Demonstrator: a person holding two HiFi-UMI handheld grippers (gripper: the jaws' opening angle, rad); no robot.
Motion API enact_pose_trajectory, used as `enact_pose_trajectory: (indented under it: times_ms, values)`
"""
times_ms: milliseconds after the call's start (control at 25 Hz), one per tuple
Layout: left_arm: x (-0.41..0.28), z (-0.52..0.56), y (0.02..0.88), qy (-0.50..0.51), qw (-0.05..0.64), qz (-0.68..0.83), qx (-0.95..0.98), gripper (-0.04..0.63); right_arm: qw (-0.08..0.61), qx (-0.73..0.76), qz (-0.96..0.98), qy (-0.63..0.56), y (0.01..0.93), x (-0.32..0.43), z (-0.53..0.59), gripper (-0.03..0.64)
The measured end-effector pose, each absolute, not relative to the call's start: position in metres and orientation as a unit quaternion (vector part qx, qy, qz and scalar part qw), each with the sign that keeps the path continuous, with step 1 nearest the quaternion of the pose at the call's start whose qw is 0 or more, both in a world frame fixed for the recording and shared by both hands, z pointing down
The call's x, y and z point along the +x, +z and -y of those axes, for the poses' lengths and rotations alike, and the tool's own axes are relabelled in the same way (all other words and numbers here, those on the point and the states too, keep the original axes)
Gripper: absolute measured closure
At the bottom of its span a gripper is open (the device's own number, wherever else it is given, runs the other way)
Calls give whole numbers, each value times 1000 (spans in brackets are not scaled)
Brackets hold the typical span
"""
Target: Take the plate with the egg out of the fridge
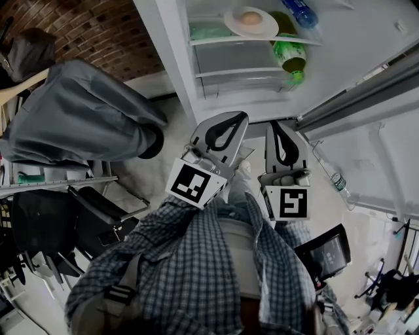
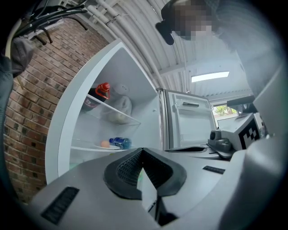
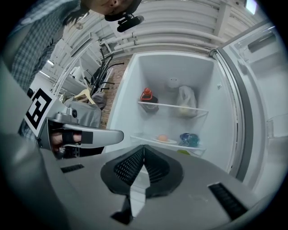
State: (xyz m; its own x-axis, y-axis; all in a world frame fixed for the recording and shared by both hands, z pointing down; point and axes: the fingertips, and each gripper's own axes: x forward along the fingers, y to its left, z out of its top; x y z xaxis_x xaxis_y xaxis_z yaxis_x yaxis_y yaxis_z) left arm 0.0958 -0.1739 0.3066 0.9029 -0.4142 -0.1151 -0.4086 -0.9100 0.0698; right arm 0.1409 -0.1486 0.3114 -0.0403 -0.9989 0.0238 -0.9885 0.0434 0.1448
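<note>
Plate [image 1: 263,30] with its pale-orange egg [image 1: 250,18] sat untouched on a shelf [image 1: 216,41] of the open fridge, a blue bottle [image 1: 302,11] just beside it at three o'clock. It lay at twelve o'clock from the left gripper [image 2: 142,150] and right gripper [image 3: 144,147], well apart. Both had their jaws pressed together on nothing, so the reach, grip and lift-out all remained.

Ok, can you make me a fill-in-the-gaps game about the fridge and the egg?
1. The egg lies on a ____.
2. The fridge stands ____.
3. The left gripper and the right gripper are both empty and ____.
4. Next to the egg, on the same shelf, lies a ____ bottle.

Missing words: plate, open, shut, blue.
</note>
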Motion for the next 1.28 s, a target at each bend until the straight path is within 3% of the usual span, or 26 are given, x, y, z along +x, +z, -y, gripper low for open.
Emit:
enact_pose_trajectory:
  times_ms: [560,1280]
  values:
    - [120,219,301,-71,19,267,961,589,85,645,754,-89,304,172,205,611]
    - [142,257,296,-88,62,320,941,589,361,547,711,-256,325,218,302,609]
